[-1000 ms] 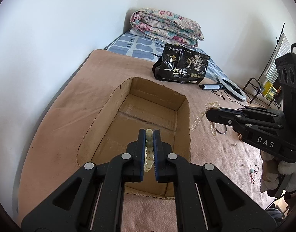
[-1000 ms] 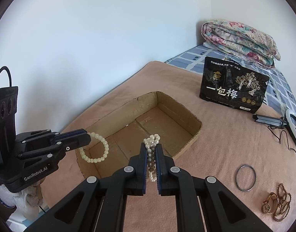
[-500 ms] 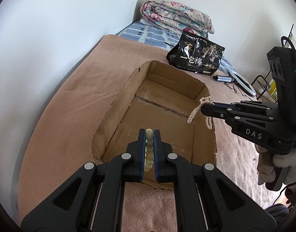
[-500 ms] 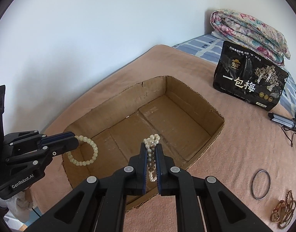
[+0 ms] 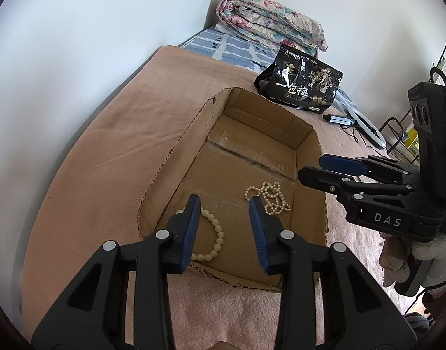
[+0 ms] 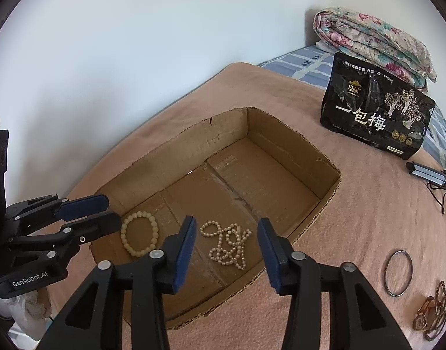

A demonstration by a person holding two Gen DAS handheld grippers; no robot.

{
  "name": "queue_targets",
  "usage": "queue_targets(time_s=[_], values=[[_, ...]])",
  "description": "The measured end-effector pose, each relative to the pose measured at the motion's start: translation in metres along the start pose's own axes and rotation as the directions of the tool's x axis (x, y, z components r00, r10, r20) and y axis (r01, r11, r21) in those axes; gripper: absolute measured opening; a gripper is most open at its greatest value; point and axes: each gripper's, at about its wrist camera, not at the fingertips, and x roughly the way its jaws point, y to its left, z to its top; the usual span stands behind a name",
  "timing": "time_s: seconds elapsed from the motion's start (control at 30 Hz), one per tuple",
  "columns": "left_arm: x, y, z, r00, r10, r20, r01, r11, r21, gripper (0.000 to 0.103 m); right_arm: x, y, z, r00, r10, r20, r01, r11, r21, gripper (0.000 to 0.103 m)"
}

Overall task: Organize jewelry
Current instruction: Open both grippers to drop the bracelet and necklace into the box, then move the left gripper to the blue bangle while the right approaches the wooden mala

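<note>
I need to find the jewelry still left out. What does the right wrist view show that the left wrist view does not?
Only the right wrist view shows the thin metal ring bangle and the tangled gold-coloured chain pile lying on the pink blanket. Only the left wrist view shows the white ring light and black wire rack. Both show the open cardboard box holding the cream bead bracelet and white pearl necklace, and the black snack bag.
</note>
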Motion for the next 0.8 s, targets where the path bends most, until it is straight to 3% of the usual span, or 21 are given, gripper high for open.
queue_targets(time_s=[0.17, 0.23, 0.53, 0.73, 0.8], values=[[-0.001, -0.003, -0.001, 1.000, 0.013, -0.001, -0.013, 1.000, 0.007, 0.035, -0.007, -0.001, 0.000, 1.000, -0.004, 0.012, 0.004, 1.000, 0.012, 0.060], [-0.002, -0.003, -0.001, 1.000, 0.014, 0.000, -0.014, 1.000, 0.009, 0.035, -0.012, -0.002, 0.000, 1.000, -0.011, 0.023, 0.011, 1.000, 0.015, 0.070], [-0.011, -0.021, -0.003, 1.000, -0.003, 0.015, 0.003, 1.000, 0.030, 0.035, -0.042, -0.015, -0.005, 0.994, -0.083, 0.069, 0.079, 0.995, 0.060, 0.098], [-0.018, -0.038, -0.005, 0.999, -0.005, 0.034, 0.003, 0.998, 0.057, 0.035, -0.066, -0.035, -0.018, 0.987, -0.134, 0.089, 0.126, 0.988, 0.087, 0.102], [-0.019, -0.043, -0.006, 0.999, -0.010, 0.034, 0.008, 0.998, 0.058, 0.044, -0.076, -0.043, -0.025, 0.983, -0.155, 0.093, 0.147, 0.985, 0.090, 0.102]])
